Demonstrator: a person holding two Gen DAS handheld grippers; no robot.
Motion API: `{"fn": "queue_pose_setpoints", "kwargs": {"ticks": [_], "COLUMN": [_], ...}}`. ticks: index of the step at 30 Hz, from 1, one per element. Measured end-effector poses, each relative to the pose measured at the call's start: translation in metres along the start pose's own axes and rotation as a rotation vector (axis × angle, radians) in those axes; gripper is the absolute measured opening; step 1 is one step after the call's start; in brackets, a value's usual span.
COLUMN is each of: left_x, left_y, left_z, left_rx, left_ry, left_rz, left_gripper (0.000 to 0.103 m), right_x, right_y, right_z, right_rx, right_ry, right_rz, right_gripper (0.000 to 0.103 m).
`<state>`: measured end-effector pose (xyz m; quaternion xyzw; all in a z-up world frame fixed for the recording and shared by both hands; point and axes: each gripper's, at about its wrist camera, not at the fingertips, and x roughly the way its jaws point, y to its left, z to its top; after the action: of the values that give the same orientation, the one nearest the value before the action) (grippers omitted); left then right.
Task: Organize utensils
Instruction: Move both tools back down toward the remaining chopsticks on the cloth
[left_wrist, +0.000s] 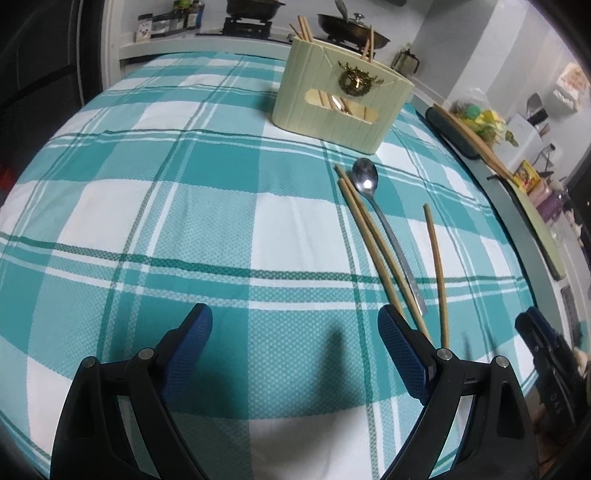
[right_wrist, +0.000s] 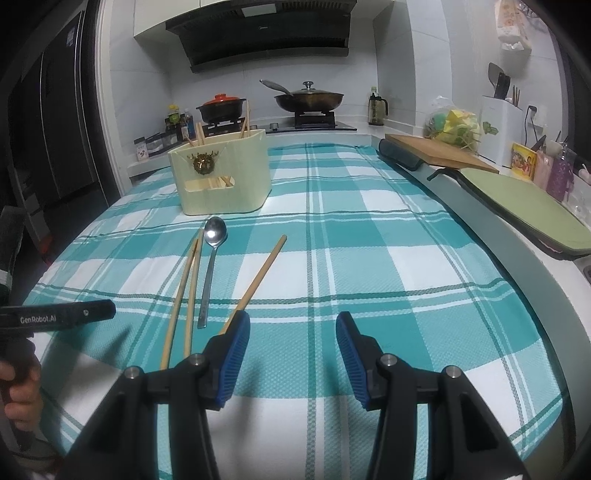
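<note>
On the teal plaid tablecloth (right_wrist: 369, 229), a lone chopstick (right_wrist: 258, 282) lies lengthwise toward the cream utensil holder (right_wrist: 221, 177), its near end beside the right gripper (right_wrist: 291, 354), whose jaws stand apart, empty. Farther left, the wide-spread, empty left gripper (left_wrist: 295, 354) is close to the chopstick pair (left_wrist: 373, 240) and spoon (left_wrist: 384, 225).

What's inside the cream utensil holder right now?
Several wooden chopsticks stand in the utensil holder, tips above the rim and shafts visible through its front slot. The holder's walls hide the rest of the inside, so other contents cannot be ruled out.
</note>
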<state>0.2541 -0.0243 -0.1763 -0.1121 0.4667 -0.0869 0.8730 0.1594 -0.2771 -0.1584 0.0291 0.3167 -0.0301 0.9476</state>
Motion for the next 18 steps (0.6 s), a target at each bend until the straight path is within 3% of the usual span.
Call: {"fn": "queue_pose_setpoints", "kwargs": {"ticks": [6, 18], "left_x": [0.025, 0.071], "left_y": [-0.023, -0.063], "left_z": [0.022, 0.022], "left_rx": [0.036, 0.242], "left_ry": [0.013, -0.005], "left_rz": [-0.02, 0.163], "left_gripper": [0.092, 0.096], "right_x": [-0.004, -0.006], "right_y": [-0.007, -0.017], "right_z": [-0.001, 0.0], "right_rx": [0.017, 0.038], "right_ry": [-0.003, -0.008], "right_rz": [-0.009, -0.015], "right_gripper": [0.049, 0.049]}}
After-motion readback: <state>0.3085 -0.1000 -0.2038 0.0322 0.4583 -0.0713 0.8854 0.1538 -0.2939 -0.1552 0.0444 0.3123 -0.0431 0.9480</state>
